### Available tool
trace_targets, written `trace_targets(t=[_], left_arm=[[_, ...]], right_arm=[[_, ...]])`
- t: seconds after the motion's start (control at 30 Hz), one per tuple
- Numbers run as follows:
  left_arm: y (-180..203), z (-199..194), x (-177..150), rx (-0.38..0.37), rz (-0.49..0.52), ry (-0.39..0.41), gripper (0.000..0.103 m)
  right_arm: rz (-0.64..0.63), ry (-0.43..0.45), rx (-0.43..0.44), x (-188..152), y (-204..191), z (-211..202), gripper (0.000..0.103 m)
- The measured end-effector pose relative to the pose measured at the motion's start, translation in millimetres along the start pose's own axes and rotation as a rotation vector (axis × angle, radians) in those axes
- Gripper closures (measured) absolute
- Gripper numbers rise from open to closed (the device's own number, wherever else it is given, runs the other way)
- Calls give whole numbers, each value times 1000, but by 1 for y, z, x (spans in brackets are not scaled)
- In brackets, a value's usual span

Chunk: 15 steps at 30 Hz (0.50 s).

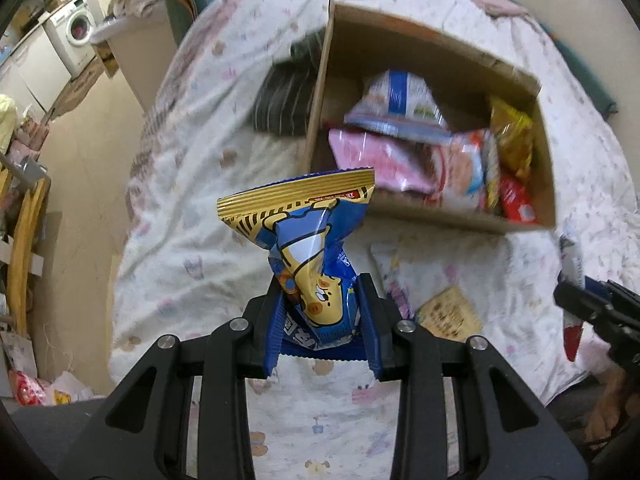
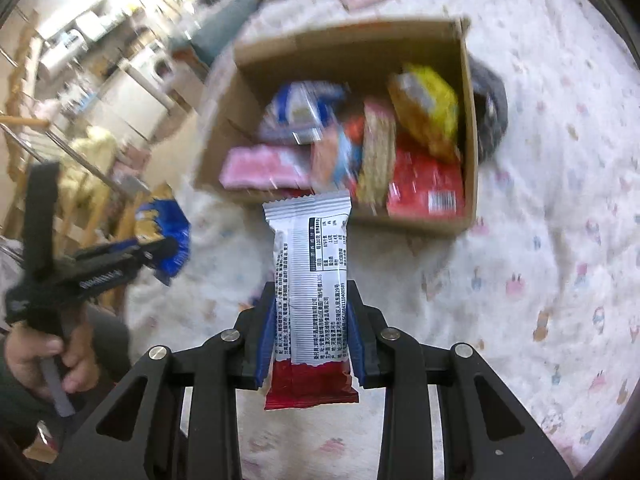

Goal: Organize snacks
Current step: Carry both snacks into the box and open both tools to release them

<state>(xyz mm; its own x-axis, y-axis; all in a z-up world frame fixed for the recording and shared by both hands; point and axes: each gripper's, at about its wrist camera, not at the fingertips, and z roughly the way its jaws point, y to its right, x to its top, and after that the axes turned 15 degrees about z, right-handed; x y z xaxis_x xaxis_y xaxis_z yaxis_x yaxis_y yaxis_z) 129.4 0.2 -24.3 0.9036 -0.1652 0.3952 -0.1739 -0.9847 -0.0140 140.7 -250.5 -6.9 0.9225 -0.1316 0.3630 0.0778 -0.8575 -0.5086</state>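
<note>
Carrying two snacks toward cardboard box (image 1: 436, 60) on bed: left gripper (image 1: 320, 316) clamping blue-yellow bag (image 1: 304, 240), right gripper (image 2: 311, 332) clamping white-red bar (image 2: 310, 272). Next probably needing both moved over box opening, then released.

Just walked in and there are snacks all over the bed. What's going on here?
A person is sorting snacks into a cardboard box on the bed. The left tongs are clamped on a blue and yellow snack bag, and the right tongs grip a white and red snack bar. Both are held in the air short of the box, which already holds several packets. A flat yellowish packet lies on the blanket.
</note>
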Motion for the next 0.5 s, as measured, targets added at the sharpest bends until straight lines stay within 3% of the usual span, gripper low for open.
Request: trace_targets(t=[0.1, 0.2, 0.5], left_arm=[[-17, -18, 14, -56, -72, 39, 73], [-28, -38, 30, -22, -70, 100, 73], [-39, -47, 70, 31, -40, 152, 73]], right_arm=[[3, 109, 55, 12, -9, -20, 70], [11, 173, 90, 25, -17, -29, 70], [36, 225, 91, 72, -26, -23, 70]])
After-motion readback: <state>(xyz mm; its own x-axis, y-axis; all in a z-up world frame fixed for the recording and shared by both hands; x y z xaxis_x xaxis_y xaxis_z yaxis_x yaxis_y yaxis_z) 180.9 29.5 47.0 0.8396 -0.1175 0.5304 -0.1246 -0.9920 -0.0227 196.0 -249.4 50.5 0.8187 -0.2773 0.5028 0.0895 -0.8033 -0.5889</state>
